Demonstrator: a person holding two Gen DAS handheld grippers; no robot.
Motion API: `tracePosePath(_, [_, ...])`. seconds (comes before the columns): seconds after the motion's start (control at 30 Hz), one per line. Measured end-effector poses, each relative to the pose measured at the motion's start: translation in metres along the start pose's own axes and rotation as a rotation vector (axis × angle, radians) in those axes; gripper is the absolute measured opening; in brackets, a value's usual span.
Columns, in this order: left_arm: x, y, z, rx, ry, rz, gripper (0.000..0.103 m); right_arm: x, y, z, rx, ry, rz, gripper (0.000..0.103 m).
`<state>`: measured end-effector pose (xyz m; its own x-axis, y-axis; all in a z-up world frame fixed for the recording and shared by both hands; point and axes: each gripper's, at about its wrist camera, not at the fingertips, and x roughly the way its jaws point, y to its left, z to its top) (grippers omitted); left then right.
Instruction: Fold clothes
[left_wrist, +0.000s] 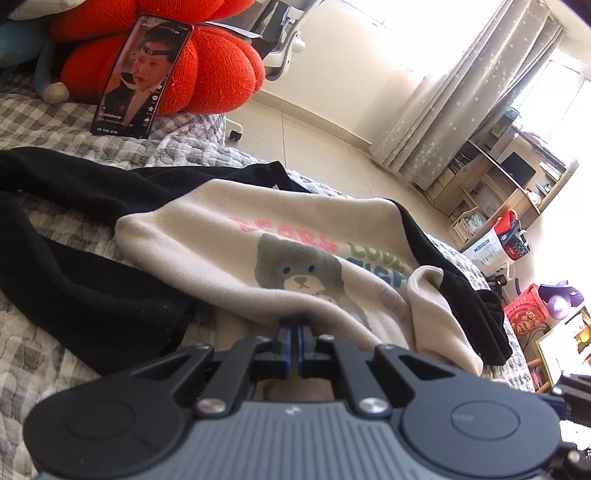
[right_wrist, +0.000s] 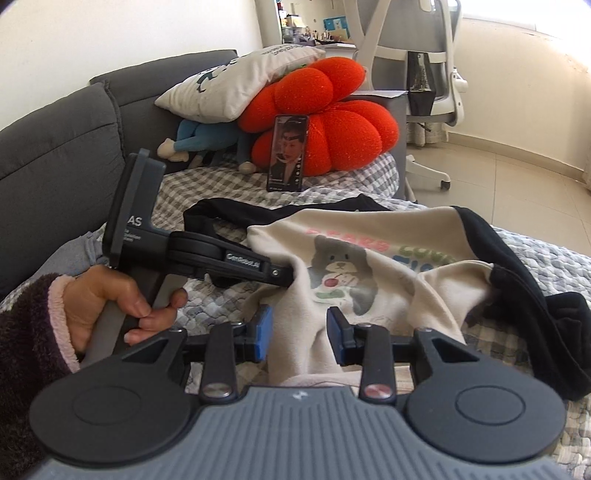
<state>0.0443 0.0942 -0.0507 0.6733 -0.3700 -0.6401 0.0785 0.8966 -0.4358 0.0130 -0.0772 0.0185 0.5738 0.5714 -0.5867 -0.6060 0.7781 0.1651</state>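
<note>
Here the sweatshirt (left_wrist: 221, 251) reads soft and limp: left gripper (left_wrist: 295, 328) pinches its hem, right gripper (right_wrist: 299, 332) gapes unclamped astride a fold.

Soft matt fleece sweatshirt (left_wrist: 236, 258); quilted cloth cover (left_wrist: 55, 122); nubby red knit cushion (right_wrist: 332, 122); glossy phone (right_wrist: 287, 152).

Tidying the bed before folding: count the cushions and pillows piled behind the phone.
2. A red pumpkin-shaped cushion props the phone; a white printed pillow lies on it, leftward. More may be hidden underneath.
</note>
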Motion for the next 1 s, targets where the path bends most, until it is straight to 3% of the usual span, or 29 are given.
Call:
tracePosePath(0.2, [0.007,0.001,0.001,0.003,0.003,-0.008,0.003,0.02,0.005,-0.004,-0.007,0.059,0.071,0.037])
tracePosePath(0.6, [0.007,0.009,0.002,-0.035,-0.022,-0.024,0.004,0.044,-0.009,-0.017,0.014,0.131,0.039,0.037])
tracePosePath(0.83, [-0.019,0.033,0.004,-0.14,-0.087,0.015,0.008,0.05,-0.005,-0.015,-0.026,0.129,0.029,0.04])
tracePosePath(0.93, [-0.023,0.044,0.002,-0.181,-0.069,0.054,0.011,0.055,0.002,-0.008,-0.06,0.124,0.027,0.04])
tracePosePath(1.0, [-0.023,0.051,0.0,-0.217,-0.044,0.041,0.011,0.057,0.007,-0.005,-0.094,0.12,0.019,0.04])
